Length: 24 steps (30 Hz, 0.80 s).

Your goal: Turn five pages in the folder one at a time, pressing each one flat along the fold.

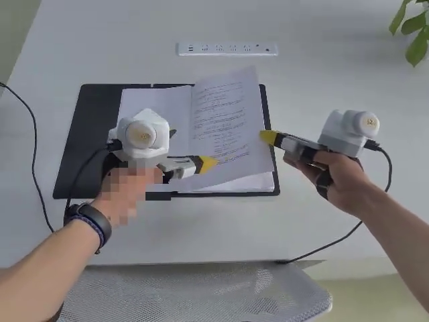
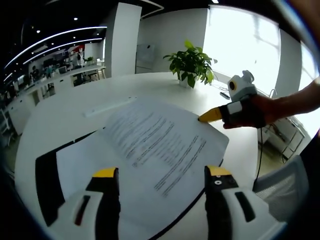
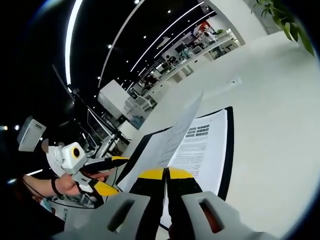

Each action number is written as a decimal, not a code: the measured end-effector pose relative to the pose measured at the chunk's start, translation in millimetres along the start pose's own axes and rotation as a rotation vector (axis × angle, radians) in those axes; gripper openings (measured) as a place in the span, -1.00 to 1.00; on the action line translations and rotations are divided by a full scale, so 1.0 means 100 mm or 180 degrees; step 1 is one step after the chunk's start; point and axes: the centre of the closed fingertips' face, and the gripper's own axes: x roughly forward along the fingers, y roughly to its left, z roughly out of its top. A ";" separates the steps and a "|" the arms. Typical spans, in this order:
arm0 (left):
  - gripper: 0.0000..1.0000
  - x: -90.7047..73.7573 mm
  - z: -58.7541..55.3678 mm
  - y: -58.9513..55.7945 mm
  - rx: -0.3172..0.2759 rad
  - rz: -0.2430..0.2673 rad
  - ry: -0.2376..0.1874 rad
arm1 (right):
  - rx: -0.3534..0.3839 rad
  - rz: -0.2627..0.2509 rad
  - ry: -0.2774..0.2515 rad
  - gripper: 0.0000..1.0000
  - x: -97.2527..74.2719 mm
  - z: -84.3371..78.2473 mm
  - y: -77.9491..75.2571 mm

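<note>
A black folder (image 1: pixel 94 134) lies open on the white table. One printed page (image 1: pixel 224 121) stands lifted and tilted over the right-hand stack. My right gripper (image 1: pixel 268 137) is shut on that page's right edge; in the right gripper view its jaws (image 3: pixel 166 175) are pressed together with the sheet (image 3: pixel 175 135) rising from between them. My left gripper (image 1: pixel 204 163) hovers over the folder's lower middle, pointing right, open. In the left gripper view its yellow-tipped jaws (image 2: pixel 161 172) stand wide apart above the page (image 2: pixel 155 140), with nothing between them, and the right gripper (image 2: pixel 210 116) shows at the page's far corner.
A white power strip (image 1: pixel 226 48) lies behind the folder. Plant leaves (image 1: pixel 412 27) reach in at the far right corner. Black cables trail off both grippers across the table. A mesh chair (image 1: pixel 194 295) sits below the table's front edge.
</note>
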 end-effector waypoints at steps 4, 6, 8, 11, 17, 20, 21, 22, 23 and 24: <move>0.41 -0.13 -0.02 0.08 -0.0044 0.0041 -0.0043 | -0.0086 0.0044 -0.0021 -1.00 0.03 0.05 0.09; 0.42 -0.18 -0.03 0.11 -0.0049 0.0054 -0.0053 | -0.0116 0.0077 -0.0042 -1.00 0.05 0.08 0.15; 0.42 -0.24 -0.04 0.16 -0.0057 0.0073 -0.0062 | -0.0140 0.0107 -0.0056 -1.00 0.07 0.10 0.21; 0.45 -0.34 -0.05 0.23 -0.0063 0.0100 -0.0089 | -0.0167 0.0195 -0.0090 -1.00 0.12 0.14 0.34; 0.47 -0.52 -0.10 0.35 -0.0089 0.0151 -0.0117 | -0.0207 0.0339 -0.0141 -1.00 0.25 0.23 0.58; 0.48 -0.60 -0.14 0.40 -0.0095 0.0177 -0.0114 | -0.0268 0.0429 -0.0127 -1.00 0.34 0.24 0.72; 0.48 -0.63 -0.15 0.42 -0.0101 0.0182 -0.0115 | -0.0282 0.0443 -0.0127 -1.00 0.36 0.25 0.75; 0.48 -0.66 -0.17 0.44 -0.0112 0.0191 -0.0122 | -0.0298 0.0477 -0.0123 -1.00 0.40 0.26 0.80; 0.48 -0.68 -0.18 0.45 -0.0118 0.0197 -0.0124 | -0.0311 0.0505 -0.0122 -1.00 0.42 0.26 0.84; 0.48 -0.69 -0.18 0.46 -0.0120 0.0200 -0.0125 | -0.0317 0.0516 -0.0118 -1.00 0.43 0.26 0.86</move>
